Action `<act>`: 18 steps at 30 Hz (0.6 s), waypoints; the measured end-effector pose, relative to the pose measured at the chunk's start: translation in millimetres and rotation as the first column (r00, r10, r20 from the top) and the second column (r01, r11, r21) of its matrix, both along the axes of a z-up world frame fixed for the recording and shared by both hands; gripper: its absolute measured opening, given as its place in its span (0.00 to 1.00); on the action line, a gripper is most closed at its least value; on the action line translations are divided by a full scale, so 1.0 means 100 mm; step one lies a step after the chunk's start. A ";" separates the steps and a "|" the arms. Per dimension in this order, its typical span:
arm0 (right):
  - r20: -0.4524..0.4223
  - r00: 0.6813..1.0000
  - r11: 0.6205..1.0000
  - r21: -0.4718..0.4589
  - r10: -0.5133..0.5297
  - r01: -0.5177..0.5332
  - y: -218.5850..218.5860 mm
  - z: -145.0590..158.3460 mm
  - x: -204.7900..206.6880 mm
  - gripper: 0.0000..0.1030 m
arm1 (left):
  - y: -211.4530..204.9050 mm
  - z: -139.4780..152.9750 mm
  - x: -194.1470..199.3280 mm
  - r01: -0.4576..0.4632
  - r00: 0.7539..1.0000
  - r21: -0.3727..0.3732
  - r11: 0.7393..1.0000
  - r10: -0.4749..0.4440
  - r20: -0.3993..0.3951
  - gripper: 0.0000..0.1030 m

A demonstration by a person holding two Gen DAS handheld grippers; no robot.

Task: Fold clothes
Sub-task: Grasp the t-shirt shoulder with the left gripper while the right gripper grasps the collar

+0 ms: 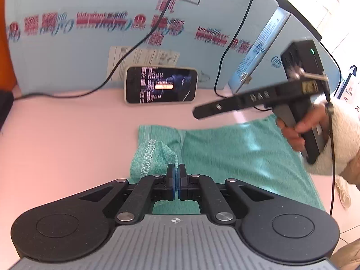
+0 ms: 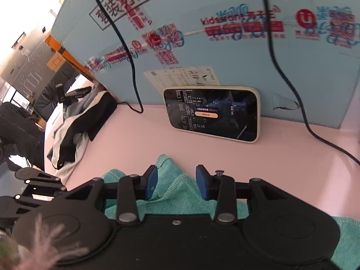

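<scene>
Pink desk (image 1: 67, 135) backed by a printed blue board (image 1: 90, 51), phone (image 1: 160, 84) leaning on it, black cables (image 2: 290, 85) trailing, dark clothes (image 2: 74, 132) heaped left, green garment (image 1: 236, 153) spread flat, left tongs (image 1: 176, 171) pinching its stitched hem, right tongs (image 2: 176, 180) spread over a corner, angled downward.

Makeshift recording workspace, pink table (image 2: 139, 139), printed blue carton (image 2: 225, 51) as backdrop, propped phone (image 2: 212, 113), trailing cables (image 2: 290, 85)

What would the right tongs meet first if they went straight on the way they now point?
Most likely the teal knitted garment lying between their open pads, then the pink tabletop beneath; depth is hard to judge here.
</scene>
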State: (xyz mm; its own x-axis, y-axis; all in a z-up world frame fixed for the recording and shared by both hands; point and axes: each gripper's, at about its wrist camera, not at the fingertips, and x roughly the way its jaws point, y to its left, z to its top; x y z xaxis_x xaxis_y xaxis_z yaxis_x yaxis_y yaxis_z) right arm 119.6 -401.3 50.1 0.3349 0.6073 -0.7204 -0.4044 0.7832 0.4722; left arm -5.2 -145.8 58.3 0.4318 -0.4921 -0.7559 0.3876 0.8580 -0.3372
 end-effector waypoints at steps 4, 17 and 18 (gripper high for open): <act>0.040 0.988 0.986 -0.088 0.147 -0.143 0.39 0.02 0.07 0.36 | 0.09 -0.10 -0.06 -0.035 0.999 -0.027 0.999 0.035 -0.025 0.02; 0.054 0.949 0.899 -0.343 0.309 -0.273 1.08 -0.35 0.21 0.33 | 0.23 -0.29 -0.21 -0.122 0.992 -0.062 0.991 0.119 -0.042 0.02; 0.055 0.950 0.898 -0.347 0.307 -0.270 1.09 -0.36 0.21 0.23 | 0.24 -0.30 -0.20 -0.127 0.991 -0.061 0.990 0.125 -0.042 0.02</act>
